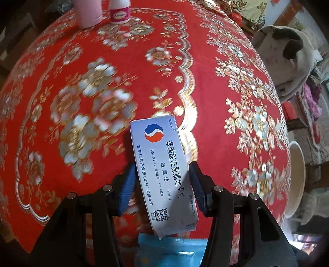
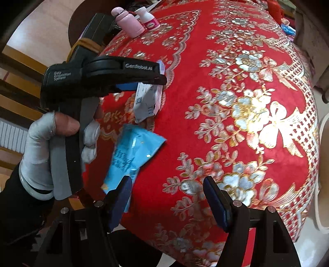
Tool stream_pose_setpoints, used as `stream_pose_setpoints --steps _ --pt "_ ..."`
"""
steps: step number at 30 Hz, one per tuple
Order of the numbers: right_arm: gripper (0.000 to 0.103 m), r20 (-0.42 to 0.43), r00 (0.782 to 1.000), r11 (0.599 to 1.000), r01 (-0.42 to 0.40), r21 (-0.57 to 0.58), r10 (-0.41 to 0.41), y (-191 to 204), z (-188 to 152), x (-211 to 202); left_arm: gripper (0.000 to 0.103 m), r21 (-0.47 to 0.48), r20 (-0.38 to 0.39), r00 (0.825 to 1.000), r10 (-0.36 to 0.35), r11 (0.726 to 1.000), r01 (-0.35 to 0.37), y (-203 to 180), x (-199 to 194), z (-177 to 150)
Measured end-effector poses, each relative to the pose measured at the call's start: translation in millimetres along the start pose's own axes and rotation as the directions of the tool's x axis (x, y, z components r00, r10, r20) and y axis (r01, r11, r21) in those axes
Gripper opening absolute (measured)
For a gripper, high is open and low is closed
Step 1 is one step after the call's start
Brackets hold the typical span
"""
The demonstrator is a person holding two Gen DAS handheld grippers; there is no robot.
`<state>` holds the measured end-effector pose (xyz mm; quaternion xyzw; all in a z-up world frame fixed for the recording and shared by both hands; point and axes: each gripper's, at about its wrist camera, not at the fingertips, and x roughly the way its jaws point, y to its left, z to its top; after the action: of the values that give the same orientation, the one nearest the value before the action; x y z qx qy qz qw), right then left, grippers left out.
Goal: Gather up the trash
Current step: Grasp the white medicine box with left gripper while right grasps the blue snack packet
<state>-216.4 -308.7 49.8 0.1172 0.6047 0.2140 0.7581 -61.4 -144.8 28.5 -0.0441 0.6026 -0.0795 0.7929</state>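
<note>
My left gripper (image 1: 162,170) is shut on a white medicine box (image 1: 162,164) with a red and blue logo, holding it above the red tablecloth (image 1: 102,61). From the right wrist view the left gripper (image 2: 158,78) shows at upper left with the box (image 2: 147,98) in its jaws. A light blue plastic wrapper (image 2: 131,152) lies on the cloth near the table's front edge, below the box; it also shows in the left wrist view (image 1: 172,250). My right gripper (image 2: 167,184) is open and empty, its left finger just over the wrapper's lower end.
A pink bottle (image 1: 88,12) and a small white bottle with a pink label (image 1: 119,12) stand at the table's far side. A white round basin (image 1: 296,180) sits past the right edge. Clothes and clutter (image 1: 287,53) lie beyond the table at right.
</note>
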Motion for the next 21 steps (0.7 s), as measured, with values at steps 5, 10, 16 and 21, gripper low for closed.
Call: stream_pose_setpoints --steps 5,10,16,21 --pt "0.075 0.037 0.999 0.997 0.02 0.072 -0.023 21.8 -5.6 8.5 0.05 0.059 -0.011 1.0 -0.024 0.998 0.024 40.1 -18.2 -10.5" --pt "0.077 0.033 0.995 0.991 0.087 0.106 -0.091 61.2 -7.0 30.0 0.05 0.097 -0.002 0.998 -0.058 0.994 0.058 77.9 -39.7 -12.4" --pt "0.079 0.025 0.975 0.973 0.22 0.073 -0.222 90.5 -7.9 59.5 0.05 0.14 -0.001 0.997 -0.074 0.987 0.074 102.1 -54.4 -16.2" --pt "0.059 0.059 0.937 0.938 0.346 -0.005 -0.345 96.5 -5.1 66.2 0.05 0.171 0.007 0.996 -0.085 0.982 0.083 98.1 -60.9 -20.8"
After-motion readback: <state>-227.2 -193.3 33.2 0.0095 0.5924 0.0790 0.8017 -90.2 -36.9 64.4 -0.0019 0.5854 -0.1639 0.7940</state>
